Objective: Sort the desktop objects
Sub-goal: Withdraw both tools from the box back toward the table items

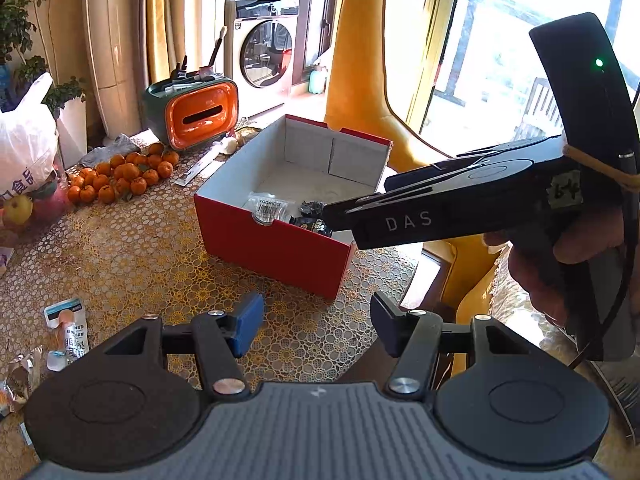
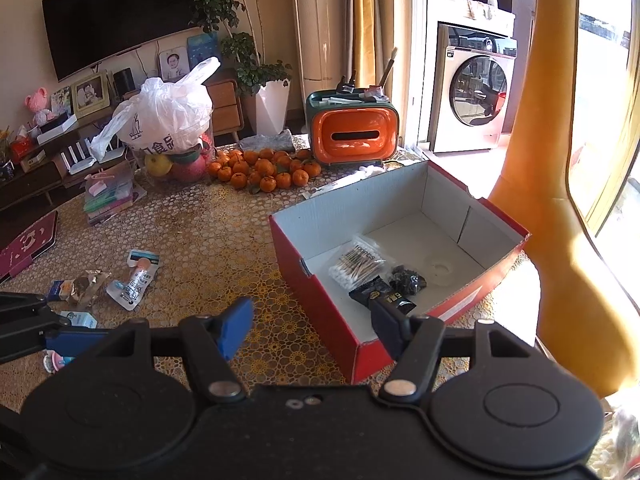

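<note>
The right gripper (image 2: 310, 328) is spread wide with nothing between its fingers; its blue-padded left finger (image 2: 236, 328) hangs over the tablecloth and its right finger sits above the near corner of the red box (image 2: 320, 300). In the left wrist view the same gripper (image 1: 332, 216) reaches in from the right, held by a hand (image 1: 568, 256), its tip over the box's near right corner.

The left gripper (image 1: 316, 324) is also wide open and empty, poised above the table (image 1: 140, 248) just short of the box.

Inside the box, against the near wall, lie a clear bag of cotton swabs (image 2: 356, 262), a black sachet (image 2: 382, 298) and a small black crumpled piece (image 2: 408, 280), close together, the sachet touching the swab bag. The rest of the box floor is bare white card.

Left of the box, well apart from it, small things are strewn on the tablecloth: a white tube (image 2: 134, 284) lying across a blister card (image 2: 143, 258), a foil wrapper (image 2: 82, 286) and a small blue-and-white packet (image 2: 82, 318).

Farther back sit a heap of tangerines (image 2: 264, 170), an orange tissue holder (image 2: 352, 134) with brushes in its top, and a white plastic bag (image 2: 164, 114) over fruit. A washing machine (image 2: 474, 100) stands beyond the table.
</note>
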A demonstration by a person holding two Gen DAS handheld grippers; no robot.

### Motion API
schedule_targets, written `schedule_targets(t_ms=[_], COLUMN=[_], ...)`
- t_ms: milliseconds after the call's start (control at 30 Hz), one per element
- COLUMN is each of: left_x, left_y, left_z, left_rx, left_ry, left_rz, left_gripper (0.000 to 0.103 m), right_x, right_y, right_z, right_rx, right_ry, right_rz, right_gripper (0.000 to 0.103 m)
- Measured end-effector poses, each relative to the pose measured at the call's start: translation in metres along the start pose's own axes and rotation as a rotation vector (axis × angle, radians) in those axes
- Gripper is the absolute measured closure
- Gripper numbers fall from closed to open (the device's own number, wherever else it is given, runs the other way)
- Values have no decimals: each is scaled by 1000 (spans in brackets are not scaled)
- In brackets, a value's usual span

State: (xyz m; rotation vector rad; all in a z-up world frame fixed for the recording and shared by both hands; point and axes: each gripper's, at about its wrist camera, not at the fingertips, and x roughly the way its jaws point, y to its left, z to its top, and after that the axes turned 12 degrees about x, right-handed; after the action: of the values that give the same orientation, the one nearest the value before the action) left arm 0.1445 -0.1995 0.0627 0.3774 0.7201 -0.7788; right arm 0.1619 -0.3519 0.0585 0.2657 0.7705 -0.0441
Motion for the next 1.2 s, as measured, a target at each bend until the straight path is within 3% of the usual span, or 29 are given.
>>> schedule_targets(t_ms=[267, 433, 700, 1200], left_x=[-26, -43, -78, -122], left_y=[4, 3, 0, 44], left_z=[-22, -35, -62, -131], left_rx=[-15, -31, -66, -218], left_ry=[-30, -51, -90, -134], left_rz=[30, 46, 80, 242], left_gripper=[40, 38, 25, 15], right_x=[-15, -24, -36, -27], right_y=[21, 34, 64, 137], right_z=[-19, -30, -51, -77], right_rx=[-5, -17, -66, -153], right_ry=[-26, -32, -29, -34], right_rz=[23, 36, 87, 177], right_gripper=[37, 30, 27, 23])
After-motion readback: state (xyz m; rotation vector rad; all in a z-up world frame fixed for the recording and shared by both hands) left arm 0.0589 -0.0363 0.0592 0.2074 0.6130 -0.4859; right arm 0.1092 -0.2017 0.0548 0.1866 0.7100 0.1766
